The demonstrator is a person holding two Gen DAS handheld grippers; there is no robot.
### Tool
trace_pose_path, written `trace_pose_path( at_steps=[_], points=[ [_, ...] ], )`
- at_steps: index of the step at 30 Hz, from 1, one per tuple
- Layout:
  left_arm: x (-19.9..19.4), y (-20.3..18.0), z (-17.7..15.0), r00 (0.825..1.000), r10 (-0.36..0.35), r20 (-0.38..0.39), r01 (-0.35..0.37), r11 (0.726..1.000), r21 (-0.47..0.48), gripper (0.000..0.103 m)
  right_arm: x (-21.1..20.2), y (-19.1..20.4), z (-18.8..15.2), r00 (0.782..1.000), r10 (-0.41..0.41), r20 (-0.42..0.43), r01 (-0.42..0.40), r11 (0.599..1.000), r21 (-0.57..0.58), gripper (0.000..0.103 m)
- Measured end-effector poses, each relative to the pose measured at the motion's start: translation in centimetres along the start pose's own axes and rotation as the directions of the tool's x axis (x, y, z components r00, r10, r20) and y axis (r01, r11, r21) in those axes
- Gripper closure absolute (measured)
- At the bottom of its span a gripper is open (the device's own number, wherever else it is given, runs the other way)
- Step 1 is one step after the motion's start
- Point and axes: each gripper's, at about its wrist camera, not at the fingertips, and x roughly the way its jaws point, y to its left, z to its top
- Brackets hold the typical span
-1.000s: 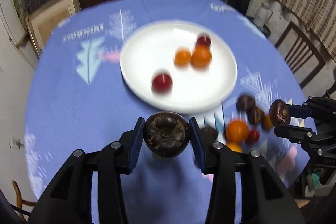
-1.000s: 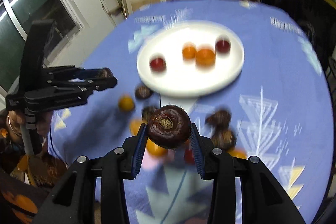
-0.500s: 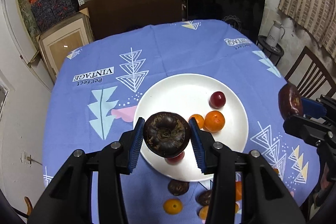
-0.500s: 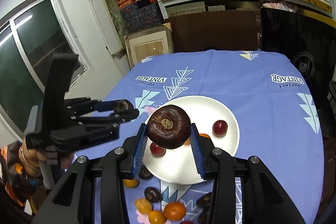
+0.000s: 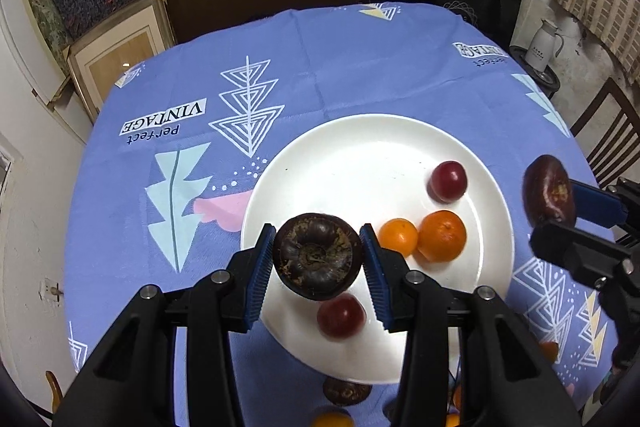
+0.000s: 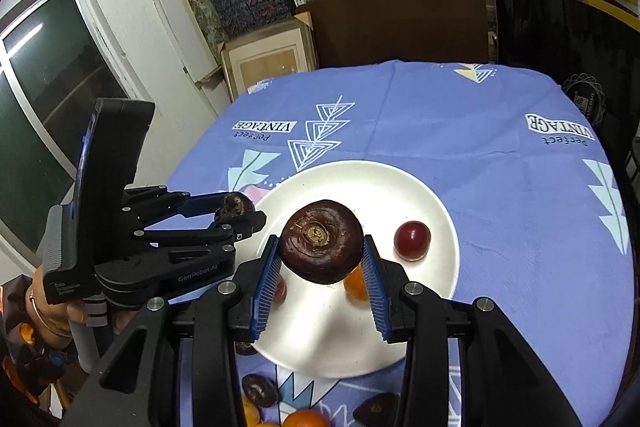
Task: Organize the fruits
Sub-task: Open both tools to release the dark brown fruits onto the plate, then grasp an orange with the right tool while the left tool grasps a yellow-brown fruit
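The left claw is clenching a dark purple mangosteen between its blue pads, holding it in the air over the near left part of the white plate. The plate is sitting toward the near edge of the desk, which is wearing a blue printed cloth. Directly under the held fruit, a red plum is lying on the plate near its front rim. Further right on the plate, a small orange and a bigger orange are touching each other, and a second plum is lying behind them, apart. Off the plate, at the near edge of the desk, another mangosteen and some oranges are lying loose on the cloth.

The right claw is gripping a second dark mangosteen, stem end facing the camera, above the plate's near half. A hand is carrying the left tool at the left of the right wrist view.
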Motion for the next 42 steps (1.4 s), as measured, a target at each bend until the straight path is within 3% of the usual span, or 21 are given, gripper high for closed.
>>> trace_pose_path(
  at_steps=[16,17,19,21,33,42],
  points=[
    [5.7,0.9,0.4,0.993,0.034,-0.112,-0.032,0.999,0.018,0.061,8.5,-1.3,1.0,0.989,-0.063,-0.134,0.059,0.998,-0.028,0.061],
    [5.8,0.8,0.5,0.993,0.033,-0.114,-0.031,0.999,0.020,0.055,8.7,-1.4,1.0,0.989,-0.061,-0.135,0.057,0.998,-0.033,0.061],
    [5.9,0.8,0.5,0.992,0.059,-0.112,-0.057,0.998,0.021,0.039,9.2,-1.3,1.2,0.986,-0.083,-0.145,0.076,0.996,-0.054,0.042],
    [5.7,1.2,0.6,0.993,0.056,-0.105,-0.056,0.998,0.005,0.034,8.7,-1.3,1.3,0.986,-0.110,-0.127,0.102,0.993,-0.066,0.034],
    [1.3,4.0,-1.6,0.998,0.052,-0.036,-0.053,0.998,-0.031,0.028,1.3,-1.9,0.0,0.994,-0.097,-0.049,0.096,0.995,-0.039,0.033],
    [-2.7,4.2,-8.1,0.999,-0.009,-0.033,0.008,1.000,-0.018,0.026,-3.9,-1.2,-7.6,0.992,-0.094,-0.081,0.094,0.996,-0.011,0.032]
  ],
)
